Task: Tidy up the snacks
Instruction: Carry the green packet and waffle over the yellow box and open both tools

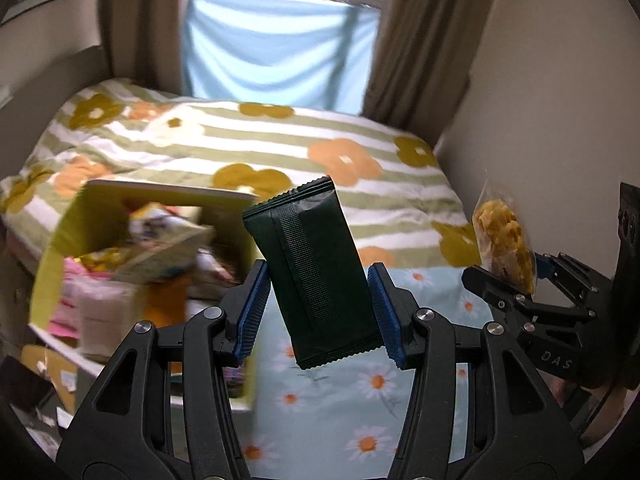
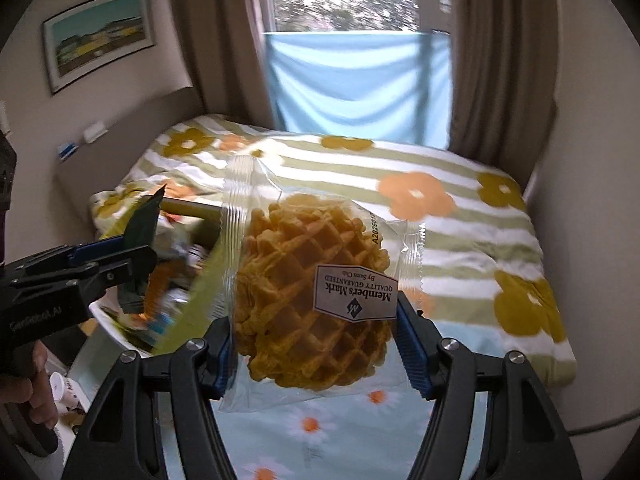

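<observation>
Snacks were in the air in both grippers, above the daisy-print sheet (image 1: 360, 412). Leftmost stood the yellow-green box (image 1: 52, 248), open and already crowded with packets. Just right of it, the left gripper (image 1: 322, 312) had its jaws clamped on a dark green packet (image 1: 316, 272), held upright and a little tilted. Farther right, the right gripper (image 2: 316, 350) was closed on a clear-wrapped waffle (image 2: 312, 300). To do this well, each should probably swing left over the box opening, one at a time, lower, then release gently so the waffle doesn't crack.
</observation>
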The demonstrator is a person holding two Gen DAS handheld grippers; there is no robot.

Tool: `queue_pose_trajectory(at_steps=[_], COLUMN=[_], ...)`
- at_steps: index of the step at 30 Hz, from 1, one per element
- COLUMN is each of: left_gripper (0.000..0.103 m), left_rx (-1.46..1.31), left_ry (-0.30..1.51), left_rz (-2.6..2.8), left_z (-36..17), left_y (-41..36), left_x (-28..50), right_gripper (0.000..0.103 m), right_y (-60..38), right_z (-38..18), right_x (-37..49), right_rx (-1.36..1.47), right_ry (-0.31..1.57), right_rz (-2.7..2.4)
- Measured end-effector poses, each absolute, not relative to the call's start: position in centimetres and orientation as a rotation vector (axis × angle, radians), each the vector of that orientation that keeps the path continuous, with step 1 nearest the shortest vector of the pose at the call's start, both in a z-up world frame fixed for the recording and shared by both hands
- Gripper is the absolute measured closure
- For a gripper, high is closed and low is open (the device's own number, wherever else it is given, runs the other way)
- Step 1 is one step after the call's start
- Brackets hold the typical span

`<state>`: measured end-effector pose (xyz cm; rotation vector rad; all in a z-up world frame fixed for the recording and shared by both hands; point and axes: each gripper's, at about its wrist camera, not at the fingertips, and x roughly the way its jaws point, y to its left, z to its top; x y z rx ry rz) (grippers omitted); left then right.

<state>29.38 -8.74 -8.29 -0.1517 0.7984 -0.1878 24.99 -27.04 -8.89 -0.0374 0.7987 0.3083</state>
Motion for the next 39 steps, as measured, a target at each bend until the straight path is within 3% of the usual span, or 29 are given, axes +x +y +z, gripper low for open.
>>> queue_pose_trajectory(at_steps=[17, 28, 30, 32, 33, 39], left_gripper=[0.056, 0.056, 0.05, 0.006, 0.0, 0.0], left_rx=[-0.133, -0.024, -0.01, -0.009, -0.013, -0.065], left_ry=[0.878, 0.979, 0.98, 0.986, 0.973, 0.956], left_rz=[-0.187, -0.242, -0.239, -0.238, -0.234, -0.199], left_z=[-11.0, -15.9, -16.1, -16.2, -16.0, -15.2], left_y=[11.8, 14.8, 14.9, 14.9, 15.0, 16.6], left_x=[33.3, 36.9, 37.2, 37.2, 37.1, 35.3], right_gripper=[0.041, 0.041, 0.041, 0.041, 0.041, 0.04], right_y=[-9.1, -5.4, -5.4, -5.5, -5.6, -6.2], right_z=[-11.6, -13.7, -13.8, -13.9, -13.9, -14.4], right_x=[27.7, 27.1, 26.9, 26.8, 26.7, 26.5], right_rx=[0.027, 0.046, 0.046, 0.048, 0.048, 0.077], right_ry=[0.86, 0.95, 0.96, 0.966, 0.968, 0.967], right_rz=[0.314, 0.211, 0.195, 0.183, 0.18, 0.17])
